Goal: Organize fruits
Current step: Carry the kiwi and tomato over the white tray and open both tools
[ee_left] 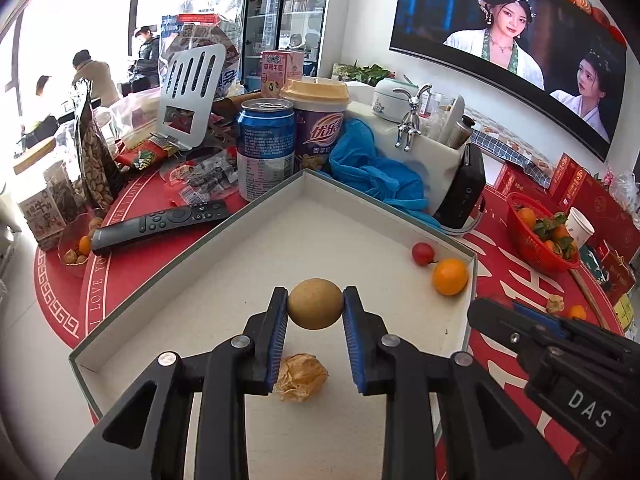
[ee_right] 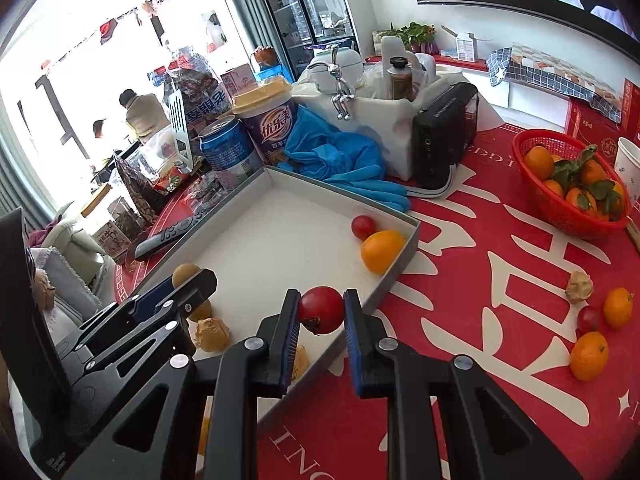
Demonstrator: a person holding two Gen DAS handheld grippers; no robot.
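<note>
- The left tongs (ee_left: pixel 315 307) are clamped on a round, tan, matte-skinned fruit (ee_left: pixel 315 303), held above the floor of the shallow grey-walled white cardboard tray (ee_left: pixel 192 240), over its near half.
- The right tongs (ee_right: pixel 321 310) pinch a small glossy red tomato-like fruit (ee_right: pixel 321 309), hanging over the tray's near edge, where it meets the red printed worktop (ee_right: pixel 500 380).
- Step in hand, as I judge it: both fruits are being carried into the tray.
- Next move: lower each to the tray floor, clear of the papery husked fruit (ee_left: pixel 301 377) and the orange citrus (ee_left: pixel 450 277) in the far corner, then let the tongs part.
- The tan fruit is nearly spherical, with no clear long axis; the red one's dark stem end points down towards the camera.
- More citrus (ee_right: pixel 589 355) lies loose on the worktop.
</note>
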